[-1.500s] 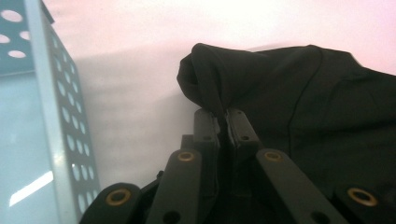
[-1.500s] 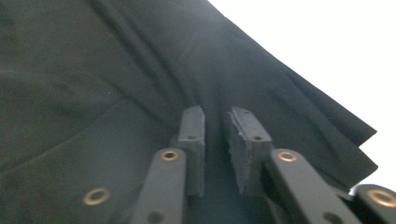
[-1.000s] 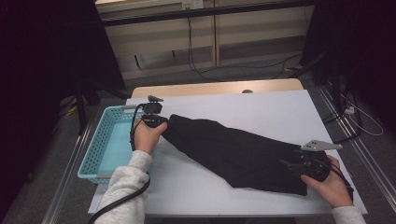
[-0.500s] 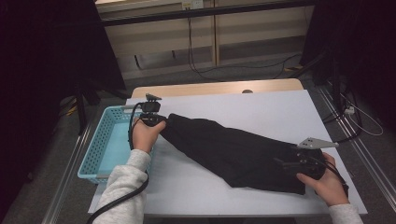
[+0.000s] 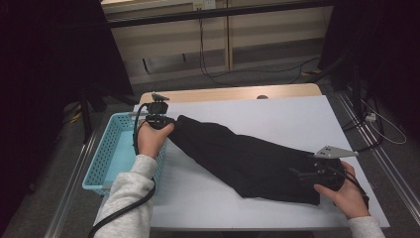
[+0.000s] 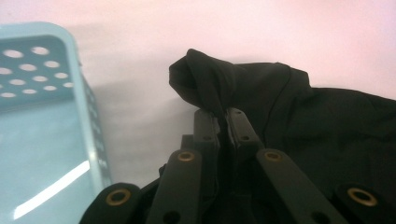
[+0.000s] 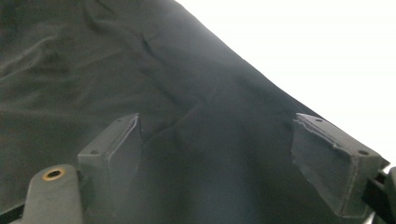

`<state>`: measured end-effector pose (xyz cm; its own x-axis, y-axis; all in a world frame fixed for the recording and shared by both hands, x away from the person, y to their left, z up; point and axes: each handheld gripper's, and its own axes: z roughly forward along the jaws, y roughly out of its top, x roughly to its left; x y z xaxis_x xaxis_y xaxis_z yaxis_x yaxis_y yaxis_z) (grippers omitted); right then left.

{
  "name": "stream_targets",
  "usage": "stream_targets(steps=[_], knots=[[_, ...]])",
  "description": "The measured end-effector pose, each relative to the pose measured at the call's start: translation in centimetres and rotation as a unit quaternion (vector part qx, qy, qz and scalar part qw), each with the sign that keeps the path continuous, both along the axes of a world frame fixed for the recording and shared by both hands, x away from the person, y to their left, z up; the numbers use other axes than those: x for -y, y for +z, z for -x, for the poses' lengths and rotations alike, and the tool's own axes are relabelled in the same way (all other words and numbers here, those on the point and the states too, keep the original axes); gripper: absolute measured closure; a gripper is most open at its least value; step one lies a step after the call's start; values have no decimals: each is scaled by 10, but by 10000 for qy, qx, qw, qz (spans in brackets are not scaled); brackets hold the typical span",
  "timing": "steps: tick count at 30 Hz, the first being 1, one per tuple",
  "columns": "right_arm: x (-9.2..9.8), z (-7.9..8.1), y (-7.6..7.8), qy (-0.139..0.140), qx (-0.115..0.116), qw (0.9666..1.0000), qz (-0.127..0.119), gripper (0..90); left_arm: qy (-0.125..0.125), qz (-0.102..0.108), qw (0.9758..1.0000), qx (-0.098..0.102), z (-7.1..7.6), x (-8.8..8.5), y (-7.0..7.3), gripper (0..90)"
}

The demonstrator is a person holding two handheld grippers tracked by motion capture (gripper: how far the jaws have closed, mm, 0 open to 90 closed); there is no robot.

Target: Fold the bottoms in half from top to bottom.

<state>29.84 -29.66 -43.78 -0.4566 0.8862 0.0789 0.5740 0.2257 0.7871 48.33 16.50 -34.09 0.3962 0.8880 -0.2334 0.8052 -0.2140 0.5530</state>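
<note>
Black fabric garment (image 5: 247, 161) lies stretched slantwise across the white desk (image 5: 277, 114). Left gripper (image 6: 223, 112) pinches its bunched corner beside the light-blue perforated plastic basket (image 5: 106, 158); right gripper (image 7: 233, 154), jaws just spreading, hovers over the other end, seemingly released. Folding probably follows, needing a fresh grasp.

basket (image 5: 101, 163): near corner hidden behind the left sleeve | black garment (image 5: 247, 161): near-right end covered by right claw (image 5: 297, 174), left tip folded into left claw (image 6: 223, 114) | tabletop (image 5: 277, 114): near edge hidden by forearms
</note>
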Motion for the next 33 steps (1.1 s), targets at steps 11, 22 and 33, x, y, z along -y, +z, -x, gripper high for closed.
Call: stream_targets(steps=[11,22,33], knots=[[-1,2,1,24,16,10000,-9,165,170,-118,9998,38,-4,-15,5,843],[-1,2,2,28,40,10000,23,163,-196,-82,9997,127,6,13,1,842],[-1,3,4,37,58,10000,14,164,-725,75,9973,39,24,58,-26,841]])
